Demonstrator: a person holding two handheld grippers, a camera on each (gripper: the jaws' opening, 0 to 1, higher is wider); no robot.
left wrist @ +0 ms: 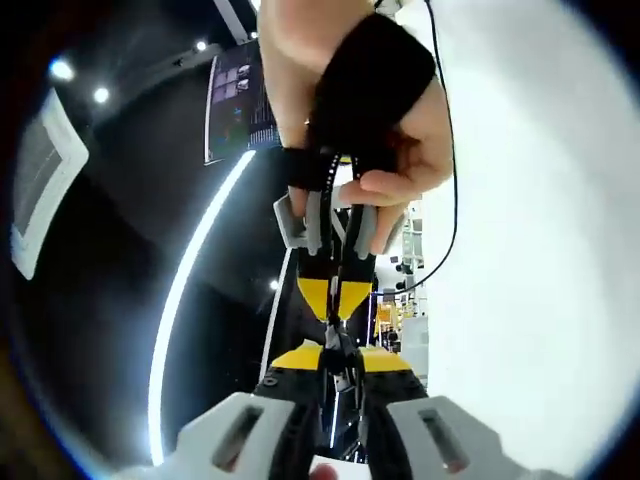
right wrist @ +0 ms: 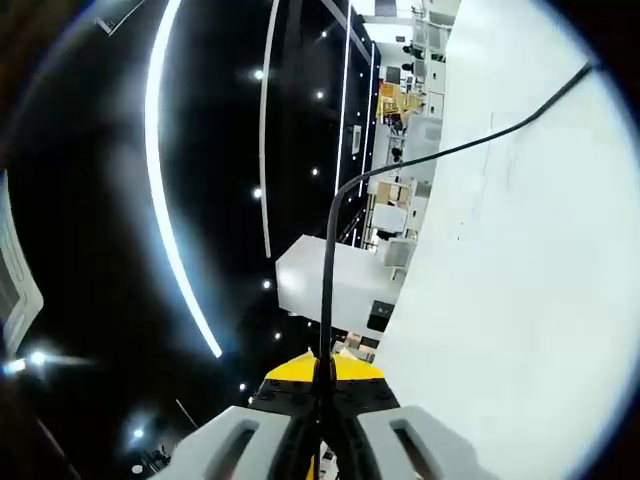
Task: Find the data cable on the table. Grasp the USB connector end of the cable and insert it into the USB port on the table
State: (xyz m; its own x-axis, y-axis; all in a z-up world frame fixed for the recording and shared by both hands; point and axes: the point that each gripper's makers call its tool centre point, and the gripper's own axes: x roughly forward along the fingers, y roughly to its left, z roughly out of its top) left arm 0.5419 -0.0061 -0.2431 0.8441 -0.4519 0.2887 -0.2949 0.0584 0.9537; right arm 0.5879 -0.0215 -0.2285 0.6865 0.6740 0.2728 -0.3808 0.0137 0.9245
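The black data cable (right wrist: 330, 250) rises from between my right gripper's (right wrist: 322, 372) yellow-tipped jaws, which are shut on it. It then bends and runs off across the white table (right wrist: 520, 300). In the left gripper view, a hand (left wrist: 400, 150) with a black strap holds the right gripper (left wrist: 336, 300) tip to tip against my left gripper (left wrist: 337, 358). The left jaws are shut on a small dark and silver piece (left wrist: 342, 378) that looks like the cable's connector end. More of the cable (left wrist: 455, 200) curves along the table (left wrist: 540, 250) behind the hand. No USB port is seen.
A white box (right wrist: 320, 280) stands near the table's edge beyond the cable. Shelves and equipment (right wrist: 400, 100) stand far off in a dark hall with long light strips (left wrist: 190, 290). A poster (left wrist: 235, 100) hangs in the background.
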